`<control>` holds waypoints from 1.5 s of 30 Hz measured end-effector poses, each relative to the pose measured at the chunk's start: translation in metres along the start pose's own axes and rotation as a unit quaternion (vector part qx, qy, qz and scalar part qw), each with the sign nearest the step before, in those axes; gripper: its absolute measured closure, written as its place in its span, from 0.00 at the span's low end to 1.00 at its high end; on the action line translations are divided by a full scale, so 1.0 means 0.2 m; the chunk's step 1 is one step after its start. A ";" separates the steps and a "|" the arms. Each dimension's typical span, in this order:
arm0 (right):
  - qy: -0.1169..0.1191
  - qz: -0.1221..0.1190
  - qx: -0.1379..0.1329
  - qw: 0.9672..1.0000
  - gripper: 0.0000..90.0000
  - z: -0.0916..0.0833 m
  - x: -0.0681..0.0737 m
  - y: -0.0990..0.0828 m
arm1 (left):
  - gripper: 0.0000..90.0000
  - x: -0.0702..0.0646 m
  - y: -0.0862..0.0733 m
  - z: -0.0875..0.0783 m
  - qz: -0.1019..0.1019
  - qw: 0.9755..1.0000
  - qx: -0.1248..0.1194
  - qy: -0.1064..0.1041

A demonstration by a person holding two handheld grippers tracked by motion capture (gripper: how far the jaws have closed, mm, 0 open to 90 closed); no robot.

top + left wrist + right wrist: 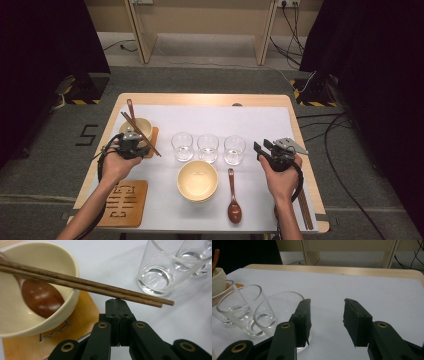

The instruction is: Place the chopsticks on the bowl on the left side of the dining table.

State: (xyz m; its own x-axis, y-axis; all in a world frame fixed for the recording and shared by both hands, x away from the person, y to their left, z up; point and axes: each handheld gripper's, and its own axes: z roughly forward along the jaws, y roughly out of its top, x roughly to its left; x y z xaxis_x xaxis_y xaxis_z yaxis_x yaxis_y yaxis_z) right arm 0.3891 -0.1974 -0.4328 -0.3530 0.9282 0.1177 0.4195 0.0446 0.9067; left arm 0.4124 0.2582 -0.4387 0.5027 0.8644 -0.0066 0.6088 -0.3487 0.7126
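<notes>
A cream bowl stands on an orange coaster at the table's left; a brown spoon lies in it. A pair of brown chopsticks rests across its rim. My left gripper is beside that bowl, shut with nothing between its jaws; its tips sit just under the chopsticks' near ends. My right gripper is held to the right of three clear glasses, open and empty. The nearest glass stands beside its left jaw.
The three glasses stand in a row at mid-table. In front of them are a second cream bowl and a brown spoon. A wooden trivet lies front left. Another chopstick pair lies along the right edge.
</notes>
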 end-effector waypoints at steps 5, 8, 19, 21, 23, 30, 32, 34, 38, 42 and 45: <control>-0.001 0.000 -0.001 1.000 0.64 0.00 -0.01 0.00 | 0.98 -0.04 0.02 0.03 0.006 1.000 0.002 -0.006; -0.002 0.001 -0.002 1.000 0.64 -0.01 -0.01 0.00 | 0.98 -0.05 0.03 0.04 0.005 1.000 0.001 -0.009; -0.002 0.001 0.000 1.000 0.64 0.00 -0.01 0.00 | 0.97 -0.09 0.08 0.07 0.012 1.000 0.001 -0.011; -0.003 0.002 0.000 1.000 0.64 0.00 -0.01 0.00 | 0.97 -0.09 0.08 0.07 0.014 1.000 0.002 -0.010; -0.003 0.003 0.000 1.000 0.64 0.00 -0.02 0.00 | 0.97 -0.10 0.09 0.07 0.015 1.000 0.003 -0.010; -0.003 0.002 0.001 1.000 0.64 0.00 -0.02 -0.01 | 0.97 -0.12 0.11 0.07 0.022 1.000 0.002 -0.013; -0.003 0.002 0.000 1.000 0.64 0.00 -0.02 0.00 | 0.97 -0.12 0.12 0.08 0.023 1.000 0.002 -0.014; -0.004 0.001 0.000 1.000 0.64 0.00 -0.02 -0.01 | 0.97 -0.12 0.12 0.08 0.022 1.000 0.003 -0.014; -0.003 0.002 0.001 1.000 0.64 0.00 -0.02 -0.01 | 0.96 -0.13 0.13 0.09 0.023 1.000 0.002 -0.016; -0.003 0.002 0.002 1.000 0.64 0.00 -0.02 -0.01 | 0.96 -0.13 0.14 0.10 0.024 1.000 0.003 -0.017; -0.005 0.003 0.002 1.000 0.64 0.00 -0.02 -0.01 | 0.96 -0.13 0.14 0.10 0.025 1.000 0.002 -0.018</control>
State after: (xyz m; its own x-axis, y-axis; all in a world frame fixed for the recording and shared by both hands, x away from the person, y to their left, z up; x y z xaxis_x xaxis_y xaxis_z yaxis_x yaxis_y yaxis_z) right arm 0.3902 -0.2020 -0.4356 -0.3431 0.9318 0.1188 0.4244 0.0409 0.9046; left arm 0.4279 0.2181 -0.4324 0.5551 0.8318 0.0039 0.5840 -0.3931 0.7102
